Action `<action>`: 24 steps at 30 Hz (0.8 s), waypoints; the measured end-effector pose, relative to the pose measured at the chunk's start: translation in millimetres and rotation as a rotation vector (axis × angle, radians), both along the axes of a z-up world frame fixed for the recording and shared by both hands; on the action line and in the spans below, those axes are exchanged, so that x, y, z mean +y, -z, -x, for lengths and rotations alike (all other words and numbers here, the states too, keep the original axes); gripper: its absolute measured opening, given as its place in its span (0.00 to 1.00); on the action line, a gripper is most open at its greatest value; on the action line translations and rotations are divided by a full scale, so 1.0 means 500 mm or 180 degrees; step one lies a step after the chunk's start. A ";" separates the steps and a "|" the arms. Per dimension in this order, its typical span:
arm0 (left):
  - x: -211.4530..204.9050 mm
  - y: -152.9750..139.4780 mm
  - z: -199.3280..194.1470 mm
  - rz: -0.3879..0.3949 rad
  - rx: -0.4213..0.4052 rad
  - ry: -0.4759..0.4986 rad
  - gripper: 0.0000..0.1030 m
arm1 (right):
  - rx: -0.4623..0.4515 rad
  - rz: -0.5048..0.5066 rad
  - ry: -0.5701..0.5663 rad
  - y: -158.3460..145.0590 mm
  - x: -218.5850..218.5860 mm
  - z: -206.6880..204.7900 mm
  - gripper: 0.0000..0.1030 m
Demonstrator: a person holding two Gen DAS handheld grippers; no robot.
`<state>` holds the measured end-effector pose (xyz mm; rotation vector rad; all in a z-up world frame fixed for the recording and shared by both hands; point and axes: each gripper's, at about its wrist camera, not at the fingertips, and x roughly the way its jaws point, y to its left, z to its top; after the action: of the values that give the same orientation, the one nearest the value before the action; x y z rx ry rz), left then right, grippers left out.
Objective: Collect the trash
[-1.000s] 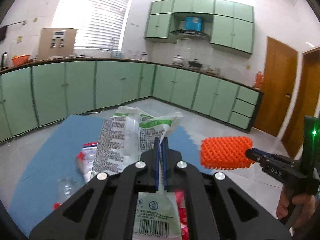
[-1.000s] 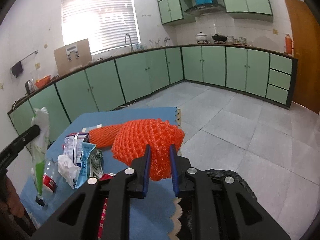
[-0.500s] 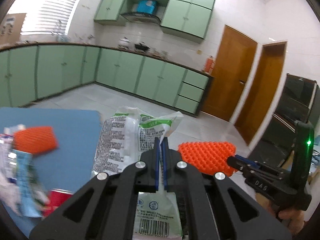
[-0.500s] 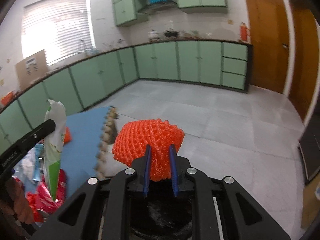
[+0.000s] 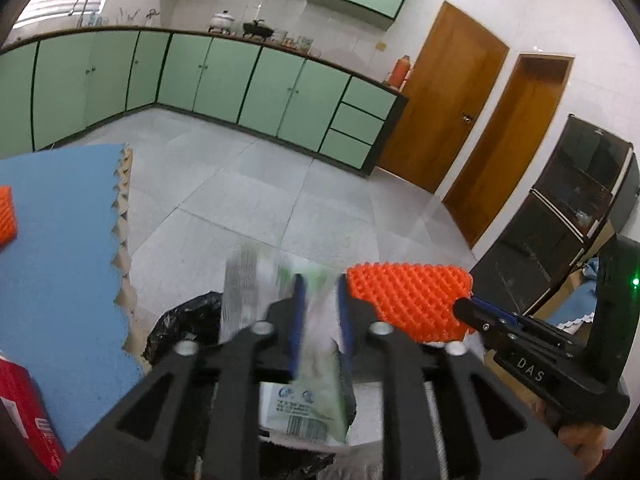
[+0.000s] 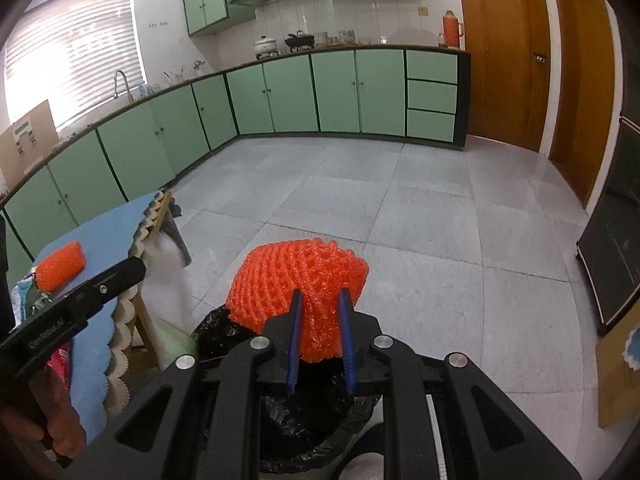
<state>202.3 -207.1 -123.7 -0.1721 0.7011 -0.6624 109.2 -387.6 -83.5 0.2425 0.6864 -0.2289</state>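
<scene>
Right wrist: claw (image 6: 319, 300) pinching orange foam net (image 6: 298, 280) above grey tiled floor (image 6: 420, 216).

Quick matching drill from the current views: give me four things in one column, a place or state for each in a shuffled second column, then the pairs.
1. white and green wrapper
2. orange foam net
3. second orange foam net
4. black trash bag

A. lying on the blue table mat
B. between the open left gripper fingers, blurred
C. on the floor below both grippers
D. between the right gripper fingers

Pairs: 1-B, 2-D, 3-A, 4-C
</scene>
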 end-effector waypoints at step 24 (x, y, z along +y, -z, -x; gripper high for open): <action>0.231 -0.063 0.055 -0.0450 -0.0252 -0.0767 0.53 | 0.0229 0.0071 -0.0216 0.065 0.079 -0.058 0.59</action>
<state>174.7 -91.8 -92.0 -0.0973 0.6366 -0.3857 138.5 -347.9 -116.2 0.1900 0.7618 -0.1810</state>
